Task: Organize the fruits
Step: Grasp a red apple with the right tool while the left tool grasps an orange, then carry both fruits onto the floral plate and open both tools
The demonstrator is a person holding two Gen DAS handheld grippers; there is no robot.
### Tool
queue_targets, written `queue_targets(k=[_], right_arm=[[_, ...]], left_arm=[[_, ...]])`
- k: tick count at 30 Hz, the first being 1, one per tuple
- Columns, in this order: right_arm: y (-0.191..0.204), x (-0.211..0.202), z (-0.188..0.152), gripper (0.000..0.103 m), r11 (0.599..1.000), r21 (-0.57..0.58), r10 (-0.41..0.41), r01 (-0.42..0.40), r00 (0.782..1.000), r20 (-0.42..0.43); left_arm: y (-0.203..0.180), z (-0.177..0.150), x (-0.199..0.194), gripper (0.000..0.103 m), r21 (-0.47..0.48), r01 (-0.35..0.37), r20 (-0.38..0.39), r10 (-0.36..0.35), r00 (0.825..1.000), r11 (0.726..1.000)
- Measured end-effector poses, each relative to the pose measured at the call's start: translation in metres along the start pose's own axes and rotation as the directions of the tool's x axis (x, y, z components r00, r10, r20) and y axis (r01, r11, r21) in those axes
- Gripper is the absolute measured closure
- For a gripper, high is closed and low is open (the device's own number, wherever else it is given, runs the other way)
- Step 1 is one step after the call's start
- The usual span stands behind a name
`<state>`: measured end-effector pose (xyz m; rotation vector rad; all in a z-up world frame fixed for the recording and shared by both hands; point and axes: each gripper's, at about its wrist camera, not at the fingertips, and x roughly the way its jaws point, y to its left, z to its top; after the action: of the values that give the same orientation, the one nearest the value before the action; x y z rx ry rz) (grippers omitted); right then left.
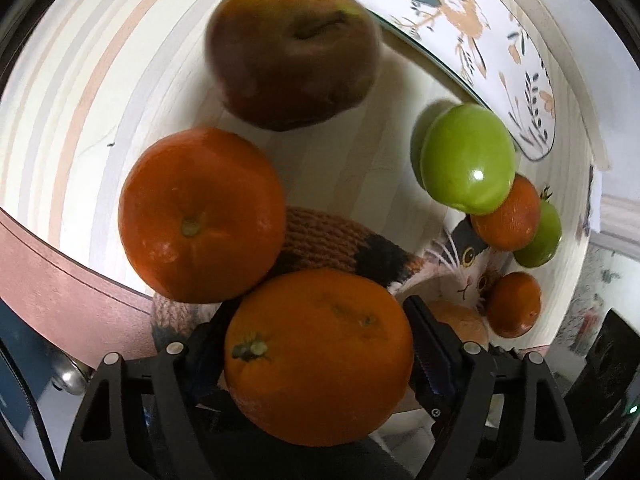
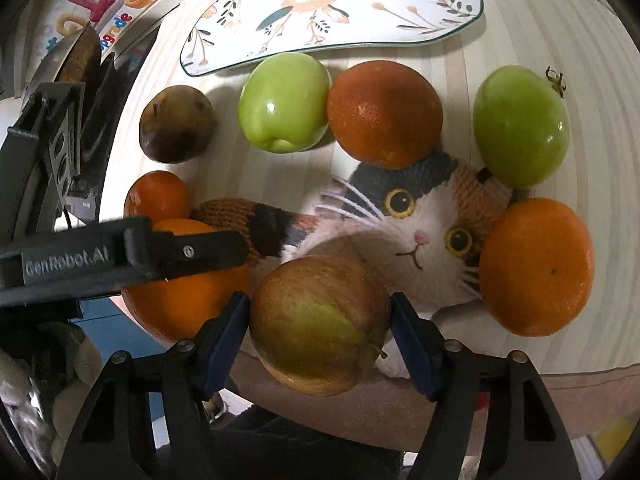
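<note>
Orange fruit, a large orange (image 1: 318, 356), is clasped by the left gripper (image 1: 320, 364). An apple (image 2: 320, 324) is clasped by the right gripper (image 2: 320, 328). Lifting toward the floral plate (image 2: 400, 36) is likely required next.

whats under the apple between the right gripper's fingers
The apple between the right gripper fingers sits over the cat-face knitted mat at its near edge. The mat's white chin shows beside it; the part directly beneath is covered.
</note>
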<state>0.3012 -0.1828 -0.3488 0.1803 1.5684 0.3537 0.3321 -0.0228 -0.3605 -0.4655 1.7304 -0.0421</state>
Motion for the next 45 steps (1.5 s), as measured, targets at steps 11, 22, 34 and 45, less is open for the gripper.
queue_targets(k=[11,22,34,45], right_arm=[[-0.018,-0.019,0.005,0.031,0.999,0.035,-0.041,0.039,0.998,0.04],[-0.033,-0.084,0.018,0.031,0.995,0.089,0.04,-0.052,0.99,0.133],[-0.035,-0.116,0.143,0.031,0.998,0.057,0.007,-0.022,0.969,0.245],[-0.026,-0.046,0.229,0.031,0.997,0.012,-0.078,0.077,0.987,0.14]], left_arm=[[-0.027,-0.009,-0.02,0.024,0.069,-0.036,0.043,0.033,0.999,0.997],[-0.057,0.002,-0.097,0.024,0.132,0.092,0.116,-0.108,0.987,0.987],[-0.105,0.124,-0.131,0.024,0.182,-0.031,0.265,-0.019,0.964,0.983],[-0.113,0.211,-0.072,0.024,0.187,-0.135,0.174,0.103,0.979,0.973]])
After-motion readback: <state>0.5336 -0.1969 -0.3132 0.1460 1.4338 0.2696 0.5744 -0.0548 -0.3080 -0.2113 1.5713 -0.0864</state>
